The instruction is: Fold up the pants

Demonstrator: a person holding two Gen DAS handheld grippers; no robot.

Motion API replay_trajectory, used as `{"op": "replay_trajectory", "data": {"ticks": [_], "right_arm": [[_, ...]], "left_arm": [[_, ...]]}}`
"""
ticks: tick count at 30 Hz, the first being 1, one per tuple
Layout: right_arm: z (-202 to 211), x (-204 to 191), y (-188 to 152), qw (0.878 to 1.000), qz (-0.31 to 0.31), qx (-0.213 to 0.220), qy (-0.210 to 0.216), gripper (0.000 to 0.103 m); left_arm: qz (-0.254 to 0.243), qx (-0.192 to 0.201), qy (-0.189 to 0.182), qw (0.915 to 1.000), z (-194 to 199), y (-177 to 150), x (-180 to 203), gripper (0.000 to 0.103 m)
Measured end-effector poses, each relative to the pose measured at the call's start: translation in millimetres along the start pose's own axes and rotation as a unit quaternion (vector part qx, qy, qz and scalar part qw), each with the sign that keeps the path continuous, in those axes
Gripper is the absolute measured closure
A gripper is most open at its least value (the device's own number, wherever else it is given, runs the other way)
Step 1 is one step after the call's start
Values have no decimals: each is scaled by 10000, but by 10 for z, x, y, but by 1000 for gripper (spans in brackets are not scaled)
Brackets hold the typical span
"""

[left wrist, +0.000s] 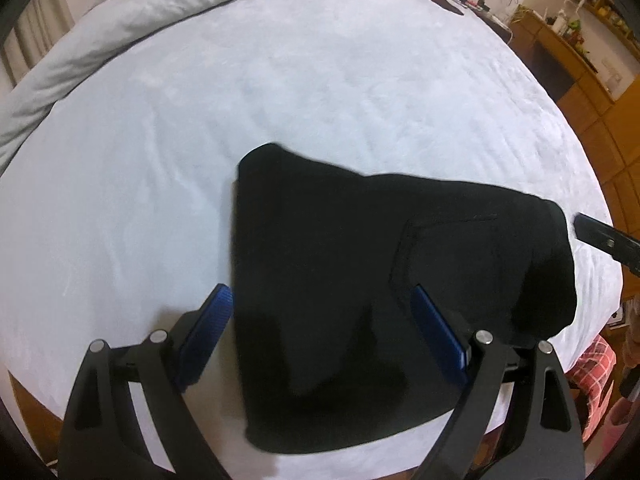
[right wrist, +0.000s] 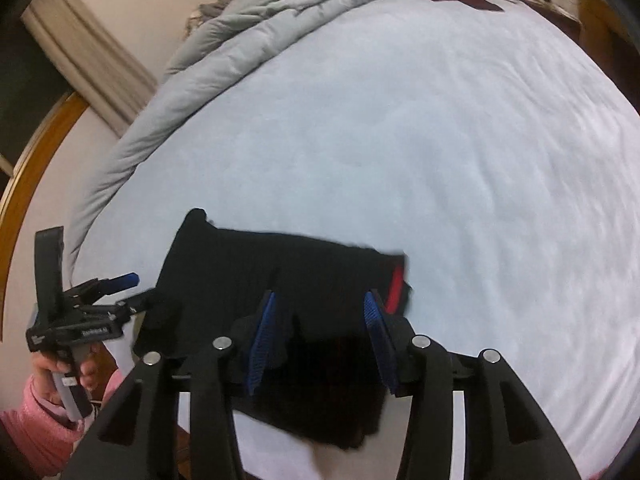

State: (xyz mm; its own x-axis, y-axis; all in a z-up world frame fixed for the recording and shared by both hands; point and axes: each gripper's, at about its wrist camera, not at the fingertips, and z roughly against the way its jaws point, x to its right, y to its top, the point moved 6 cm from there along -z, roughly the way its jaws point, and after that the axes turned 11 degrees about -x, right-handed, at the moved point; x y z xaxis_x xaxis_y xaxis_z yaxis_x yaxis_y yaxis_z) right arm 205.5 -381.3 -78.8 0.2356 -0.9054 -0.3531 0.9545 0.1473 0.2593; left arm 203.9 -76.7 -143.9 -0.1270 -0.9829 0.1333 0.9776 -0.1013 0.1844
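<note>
A soft black folded pair of pants (left wrist: 360, 280) is lying as a rumpled wedge on the smooth pale-blue fleecy bed sheet (left wrist: 280, 100), low in both frames, its weave lost in darkness and blur and only a red strip (right wrist: 396, 286) showing at its right edge. The left gripper (left wrist: 322, 300) is hovering over it with ribbed blue pads (left wrist: 218, 316) spread wide and released, and the right gripper (right wrist: 320, 308) is standing partly open above the cloth, grasping nothing. A puffy grey quilted duvet (right wrist: 240, 48) is bunching along the upper left, while a fuzzy pink sleeve (right wrist: 36, 428) is being cut off at the lower left corner.

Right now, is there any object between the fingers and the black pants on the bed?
Nothing visible. The left gripper and right gripper both stand open directly over the folded black pants on the bed.
</note>
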Motion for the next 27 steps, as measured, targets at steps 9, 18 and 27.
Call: {"op": "replay_trajectory", "data": {"ticks": [9,18,27], "right_arm": [[-730,257,147,9950,-655,-615,439,67],[-511,136,83,9966,-553,-394,470,64],[-127,-192,-543,9989,-39,-429,183,60]], "left_arm": [[-94,-397,77,9991,-507,99,135,12],[-54,-402,-16,9992,-361,56,129,11],[-254,-374,-15,9990,-166,-406,145,11]]}}
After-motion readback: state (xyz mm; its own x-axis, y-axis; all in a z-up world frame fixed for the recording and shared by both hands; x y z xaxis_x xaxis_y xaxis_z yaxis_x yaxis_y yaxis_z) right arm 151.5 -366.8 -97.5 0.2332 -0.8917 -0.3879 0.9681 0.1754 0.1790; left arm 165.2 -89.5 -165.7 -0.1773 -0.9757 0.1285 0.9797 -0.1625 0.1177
